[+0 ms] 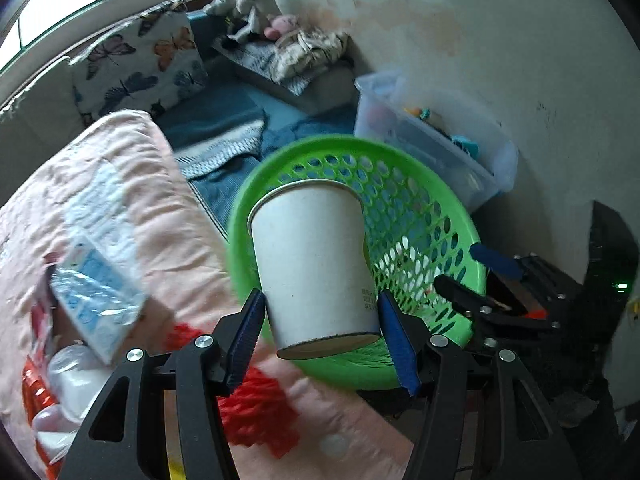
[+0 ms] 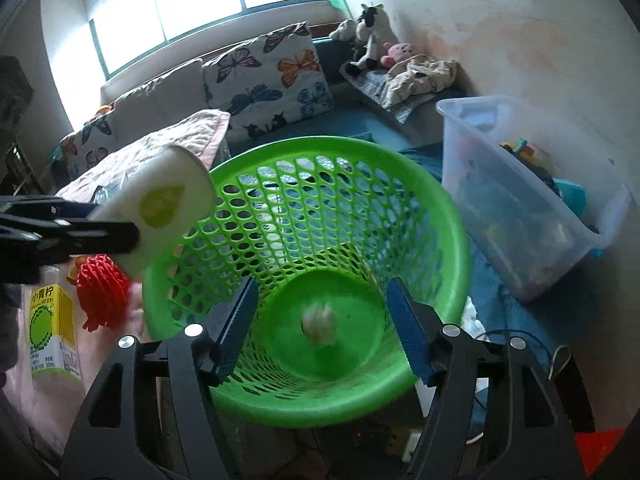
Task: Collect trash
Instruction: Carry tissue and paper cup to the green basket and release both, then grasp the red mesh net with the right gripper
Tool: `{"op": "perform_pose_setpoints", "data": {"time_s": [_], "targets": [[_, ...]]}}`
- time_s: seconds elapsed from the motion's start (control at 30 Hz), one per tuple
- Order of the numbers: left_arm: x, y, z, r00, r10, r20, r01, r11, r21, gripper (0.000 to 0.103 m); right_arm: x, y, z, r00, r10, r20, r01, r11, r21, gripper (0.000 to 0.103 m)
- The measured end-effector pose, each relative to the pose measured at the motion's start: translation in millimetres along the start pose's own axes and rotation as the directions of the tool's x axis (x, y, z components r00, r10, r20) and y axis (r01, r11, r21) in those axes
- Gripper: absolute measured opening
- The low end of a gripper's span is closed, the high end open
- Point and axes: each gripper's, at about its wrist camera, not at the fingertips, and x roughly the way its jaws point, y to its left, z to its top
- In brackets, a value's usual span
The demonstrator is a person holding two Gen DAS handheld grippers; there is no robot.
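Observation:
My left gripper is shut on a white paper cup, held upright by its lower part in front of the green perforated basket. In the right wrist view the same cup is at the basket's left rim, held by the left gripper's black fingers. My right gripper is open and empty, straddling the mouth of the green basket. A crumpled pale wad, blurred, is inside the basket near its bottom.
On the pink blanket lie a blue-white carton, red foam net, plastic bottles and a yellow-green drink carton. A clear storage bin stands right of the basket. Butterfly cushions and plush toys are behind.

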Motion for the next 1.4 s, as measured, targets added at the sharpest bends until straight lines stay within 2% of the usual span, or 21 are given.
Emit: {"op": "perform_pose_setpoints", "data": {"time_s": [0.33,0.67,0.83,1.1,1.2,1.4], "targets": [[43.3,-17.9,4.6,0.994,0.031,-0.104,-0.025,0.998,0.055,0.056,-7.1,-10.4,-10.5,1.0,0.011,0.005,-0.011,0.999,0.046,0.068],[71.3,-19.9,12.9,0.987,0.01,-0.161,-0.005,0.999,0.033,0.059,-4.9,-14.9,-16.4,1.0,0.011,-0.005,-0.01,0.998,0.066,0.068],[59.8,-16.2,9.2,0.991,0.011,-0.133,-0.009,1.0,0.019,0.059,-9.3,-13.6,-21.1,1.0,0.02,-0.003,-0.02,0.997,0.073,0.068],[-0.7,-3.6,-4.6,0.999,0.04,-0.013,-0.04,0.999,-0.018,0.059,-25.5,3.9,-29.5,0.999,0.048,0.01,-0.048,0.997,0.055,0.07],[-25.6,3.2,-16.7,0.999,0.042,0.028,-0.041,0.998,-0.041,0.059,-32.3,12.6,-31.1,0.998,0.062,0.015,-0.063,0.997,0.045,0.07],[-64.9,22.6,-45.3,0.99,0.094,0.101,-0.086,0.993,-0.085,0.06,-41.8,38.5,-34.9,0.995,0.095,0.018,-0.096,0.995,0.01,0.071]]}}
